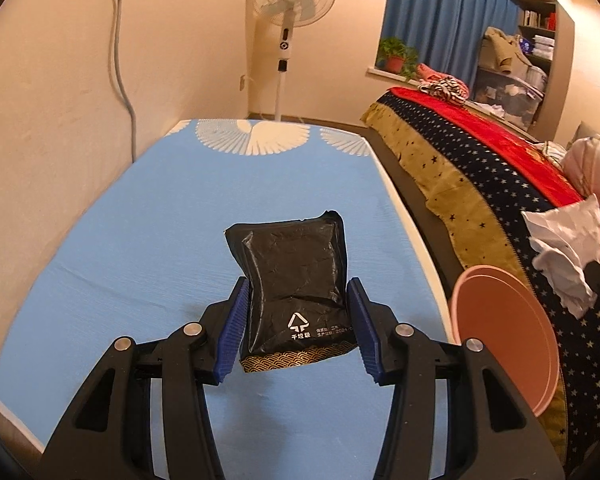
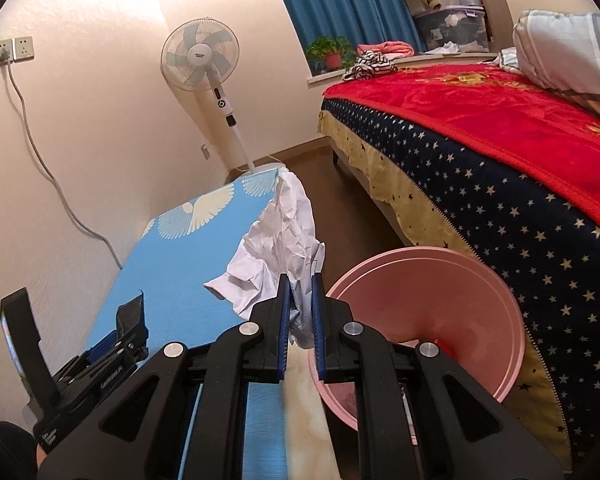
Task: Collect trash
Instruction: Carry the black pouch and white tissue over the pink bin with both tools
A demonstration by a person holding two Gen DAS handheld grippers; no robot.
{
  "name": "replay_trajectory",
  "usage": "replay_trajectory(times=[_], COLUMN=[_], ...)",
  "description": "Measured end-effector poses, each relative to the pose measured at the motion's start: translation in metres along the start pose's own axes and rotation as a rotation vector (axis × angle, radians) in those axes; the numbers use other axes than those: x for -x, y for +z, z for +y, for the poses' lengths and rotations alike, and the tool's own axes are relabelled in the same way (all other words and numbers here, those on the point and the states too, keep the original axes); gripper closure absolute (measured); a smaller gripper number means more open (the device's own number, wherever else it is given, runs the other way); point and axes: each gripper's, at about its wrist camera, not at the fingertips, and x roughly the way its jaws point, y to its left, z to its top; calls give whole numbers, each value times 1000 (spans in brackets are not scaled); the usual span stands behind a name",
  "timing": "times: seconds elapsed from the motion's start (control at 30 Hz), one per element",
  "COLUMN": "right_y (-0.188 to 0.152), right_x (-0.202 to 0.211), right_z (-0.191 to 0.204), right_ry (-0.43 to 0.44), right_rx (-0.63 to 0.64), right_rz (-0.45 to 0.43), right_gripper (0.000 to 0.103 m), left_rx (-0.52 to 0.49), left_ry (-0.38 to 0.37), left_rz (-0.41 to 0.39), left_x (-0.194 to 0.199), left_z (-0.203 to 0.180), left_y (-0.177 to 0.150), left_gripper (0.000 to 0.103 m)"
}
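Left gripper (image 1: pixel 298 322): clamped on a black wrapper (image 1: pixel 290 276), lifted above the blue table (image 1: pixel 100 248).
Right gripper (image 2: pixel 300 312): pinched tight on a wad of crumpled paper (image 2: pixel 280 240), just beside the pink bin (image 2: pixel 440 300).
Risk, paper: only a corner is pinched; loose folds may catch the bin's rim or tear free.
Risk, wrapper: slick and bowed between the pads, so it may slip.
Risk, crowding: both loads heading for one bin may collide.
Hidden: the bin's bottom; one red scrap shows, the rest is unclear.

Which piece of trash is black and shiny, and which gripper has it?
The black wrapper, pinched in the left gripper. The other piece, in the right gripper, is crumpled white paper.
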Motion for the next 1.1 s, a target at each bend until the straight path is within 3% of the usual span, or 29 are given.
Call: replay_trajectory(times=[0.53,1.1], right_y=[10,14], right_x=[12,-1], right_z=[-29,-56], right_ry=[-101,-207], right_rx=[-66,-84], right_rz=[-45,-43], right_gripper=[92,92], left_rx=[-54,-141], left_ry=[-84,-252], left_rz=[-41,-51], left_x=[16,-2], left_z=[-20,-80], left_y=[-6,-14], left_gripper=[54,54])
